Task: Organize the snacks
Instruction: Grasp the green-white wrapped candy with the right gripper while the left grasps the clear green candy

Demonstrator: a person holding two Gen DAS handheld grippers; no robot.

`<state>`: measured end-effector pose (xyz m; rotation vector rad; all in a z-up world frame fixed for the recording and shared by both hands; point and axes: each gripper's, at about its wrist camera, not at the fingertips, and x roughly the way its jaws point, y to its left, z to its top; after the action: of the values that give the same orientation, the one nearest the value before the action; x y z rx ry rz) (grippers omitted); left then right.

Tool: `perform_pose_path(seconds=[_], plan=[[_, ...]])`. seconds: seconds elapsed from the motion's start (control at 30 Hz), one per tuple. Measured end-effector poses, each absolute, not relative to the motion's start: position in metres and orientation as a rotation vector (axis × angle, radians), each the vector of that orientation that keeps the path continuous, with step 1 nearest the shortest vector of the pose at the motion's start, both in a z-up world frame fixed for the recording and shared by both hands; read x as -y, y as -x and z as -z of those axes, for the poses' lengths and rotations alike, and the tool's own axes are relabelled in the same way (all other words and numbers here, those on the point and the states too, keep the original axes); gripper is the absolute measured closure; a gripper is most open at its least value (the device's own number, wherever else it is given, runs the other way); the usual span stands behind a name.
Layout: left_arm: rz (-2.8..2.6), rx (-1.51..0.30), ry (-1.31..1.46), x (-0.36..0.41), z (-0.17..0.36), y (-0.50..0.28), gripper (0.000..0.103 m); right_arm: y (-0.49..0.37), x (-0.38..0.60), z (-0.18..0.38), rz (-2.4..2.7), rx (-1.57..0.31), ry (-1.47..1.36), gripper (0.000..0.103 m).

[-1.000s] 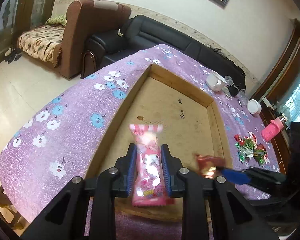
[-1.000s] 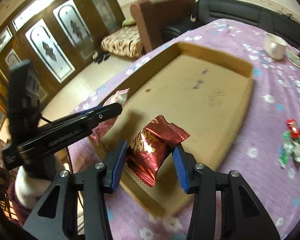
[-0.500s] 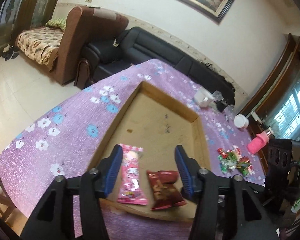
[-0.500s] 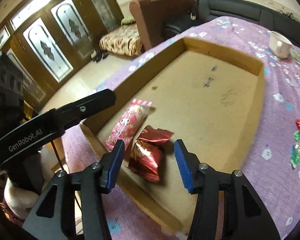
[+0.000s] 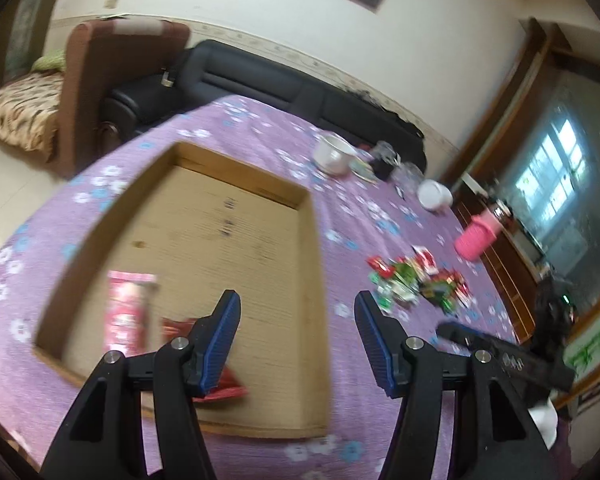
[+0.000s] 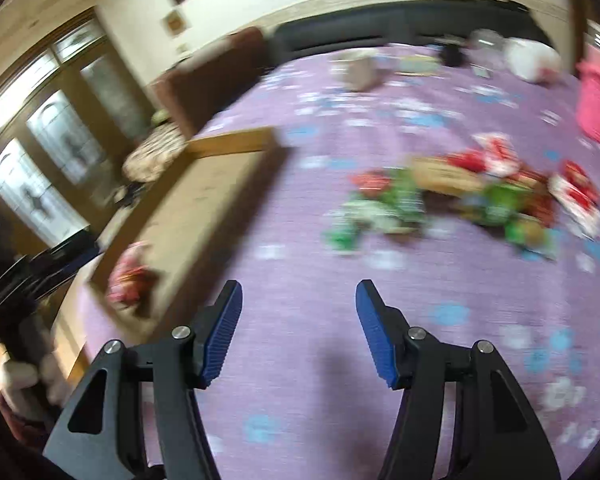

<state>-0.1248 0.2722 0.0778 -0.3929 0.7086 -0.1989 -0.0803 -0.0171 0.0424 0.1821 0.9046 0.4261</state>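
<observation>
A shallow cardboard box point(image 5: 308, 248) lies on the purple flowered tablecloth. Inside it, near the front left corner, lie a pink snack packet point(image 5: 126, 310) and a dark red packet point(image 5: 220, 384), the red one partly hidden behind my left finger. My left gripper point(image 5: 296, 336) is open and empty above the box's front right part. My right gripper point(image 6: 298, 328) is open and empty above bare cloth, right of the box point(image 6: 204, 196). A pile of red and green snacks point(image 6: 452, 196) lies ahead of it; it also shows in the left wrist view point(image 5: 420, 280). The right wrist view is blurred.
A white bowl point(image 5: 332, 156), a white cup point(image 5: 434, 196) and a pink bottle point(image 5: 480, 236) stand at the table's far side. A black sofa point(image 5: 260, 80) and a brown armchair point(image 5: 112, 80) stand beyond the table. The right gripper's body point(image 5: 500, 356) shows at lower right.
Both grippers let go of their packets, which now lie in the box. Both have swung right, away from the box's near corner, toward the snack pile.
</observation>
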Motion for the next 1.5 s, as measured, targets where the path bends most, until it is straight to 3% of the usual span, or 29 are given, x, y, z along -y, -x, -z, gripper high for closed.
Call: perform_pose_path(seconds=[0.43, 0.47, 0.53, 0.57, 1.27, 1.33, 1.37, 1.4, 1.5], plan=[[0.305, -0.794, 0.251, -0.205, -0.075, 0.118, 0.042, 0.003, -0.001, -0.015, -0.409, -0.952, -0.123, 0.042], [0.305, -0.798, 0.243, -0.202, -0.075, 0.117, 0.042, 0.002, -0.002, -0.012, -0.409, -0.947, -0.121, 0.046], [0.308, -0.805, 0.231, -0.195, -0.074, 0.114, 0.042, 0.001, -0.002, -0.009, -0.424, -0.947, -0.136, 0.077], [0.310, -0.808, 0.224, -0.193, -0.074, 0.112, 0.042, 0.001, 0.000, -0.009, -0.432, -0.952, -0.155, 0.080], [0.242, -0.905, 0.105, -0.106, -0.026, -0.005, 0.044, 0.069, 0.095, -0.007, -0.425, -0.960, -0.306, 0.081], [0.245, -0.939, 0.077, -0.101, -0.017, -0.012, 0.052, 0.069, 0.093, -0.007, -0.438, -0.958, -0.304, 0.081], [0.235, -0.952, 0.053, -0.100, -0.013, -0.013, 0.072, 0.069, 0.091, -0.007, -0.444, -0.954, -0.301, 0.081], [0.220, -0.938, 0.024, -0.099, -0.014, -0.011, 0.081, 0.070, 0.090, -0.008, -0.449, -0.952, -0.299, 0.081], [0.245, -0.949, 0.077, -0.108, -0.015, -0.007, 0.081, 0.073, 0.090, -0.012, -0.467, -0.937, -0.302, 0.081]])
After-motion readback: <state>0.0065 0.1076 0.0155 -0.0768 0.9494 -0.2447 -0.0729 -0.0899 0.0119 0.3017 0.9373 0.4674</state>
